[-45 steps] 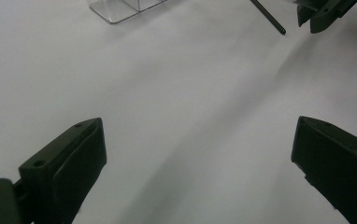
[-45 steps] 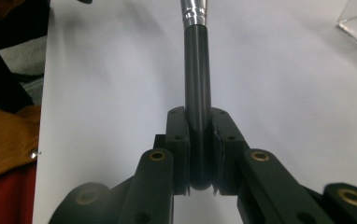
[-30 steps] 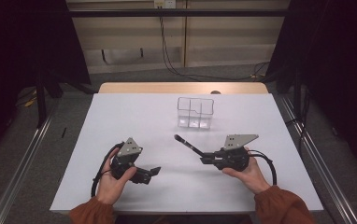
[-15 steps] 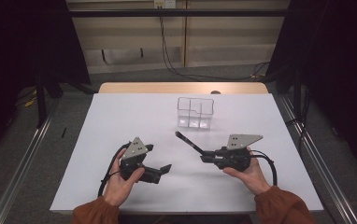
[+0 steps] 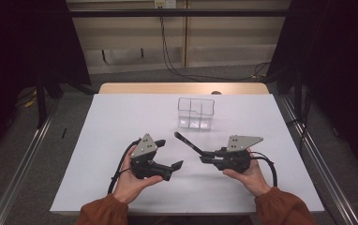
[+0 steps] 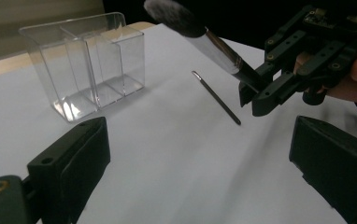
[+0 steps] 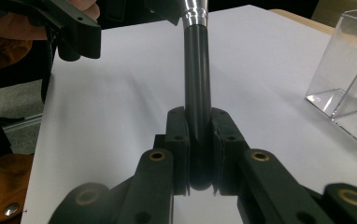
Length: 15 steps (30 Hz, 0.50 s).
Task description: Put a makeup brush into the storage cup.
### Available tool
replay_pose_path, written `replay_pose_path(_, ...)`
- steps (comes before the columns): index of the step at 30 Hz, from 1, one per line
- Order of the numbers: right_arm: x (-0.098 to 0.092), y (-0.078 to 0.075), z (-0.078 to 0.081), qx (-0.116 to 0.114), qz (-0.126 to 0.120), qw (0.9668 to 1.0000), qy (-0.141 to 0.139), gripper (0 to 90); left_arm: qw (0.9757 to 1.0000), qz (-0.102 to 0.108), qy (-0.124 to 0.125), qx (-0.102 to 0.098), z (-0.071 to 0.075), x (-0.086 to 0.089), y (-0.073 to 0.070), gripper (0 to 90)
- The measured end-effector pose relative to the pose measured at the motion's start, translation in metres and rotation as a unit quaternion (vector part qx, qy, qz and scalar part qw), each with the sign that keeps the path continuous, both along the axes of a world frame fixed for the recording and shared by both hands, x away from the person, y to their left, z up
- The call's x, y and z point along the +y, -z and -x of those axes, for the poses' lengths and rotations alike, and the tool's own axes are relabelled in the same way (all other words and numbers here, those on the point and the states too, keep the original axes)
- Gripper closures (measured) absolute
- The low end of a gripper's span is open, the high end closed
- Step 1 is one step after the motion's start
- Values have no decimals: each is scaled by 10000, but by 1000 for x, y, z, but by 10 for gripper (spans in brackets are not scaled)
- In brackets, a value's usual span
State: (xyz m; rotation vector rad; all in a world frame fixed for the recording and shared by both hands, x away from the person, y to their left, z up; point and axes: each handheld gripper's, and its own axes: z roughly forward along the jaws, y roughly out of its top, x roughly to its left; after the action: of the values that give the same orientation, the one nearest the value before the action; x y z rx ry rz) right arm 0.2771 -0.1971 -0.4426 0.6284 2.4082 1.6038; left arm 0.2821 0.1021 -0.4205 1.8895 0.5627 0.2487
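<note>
A makeup brush (image 5: 189, 143) with a black handle, silver ferrule and dark bristles (image 6: 169, 14) sticks out of my right gripper (image 5: 206, 157), slanting up and to the far left. In the right gripper view the gripper (image 7: 199, 119) is shut on the butt of the handle (image 7: 197, 93). My left gripper (image 5: 170, 153) sits just left of the brush, open wide and holding nothing (image 6: 200, 137). A thin dark stick (image 6: 216, 97) lies on the table below the brush. A clear divided organizer (image 5: 196, 112) stands behind both grippers.
The white table sheet (image 5: 116, 122) covers the table, with a wooden strip (image 5: 139, 88) along the far edge. Metal rails (image 5: 22, 159) run along both sides, and dark curtains hang beyond them. Both forearms wear rust-coloured sleeves (image 5: 280, 208).
My left gripper has moved right, closer to the brush and the right gripper. The right gripper and the brush have stayed put.
</note>
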Motion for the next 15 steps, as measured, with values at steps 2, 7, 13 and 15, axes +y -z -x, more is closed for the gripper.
replay_pose_path(2, -1, -1, 0, -20, -15, 10000, 13, 797, 9999, 57, 103, 5, -1, -4, -1, 64)
replay_pose_path(7, -1, -1, 0, -65, -30, 10000, 13, 796, 9998, 48, 177, -115, -3, -14, -2, 79)
replay_pose_path(13, 2, 1, 0, -77, -23, 10000, -19, 796, 9996, 163, 224, -82, -7, -26, -2, 139)
replay_pose_path(15, 3, 0, 1, -75, -43, 10000, -27, 797, 9995, 186, 227, -105, -7, -28, -2, 165)
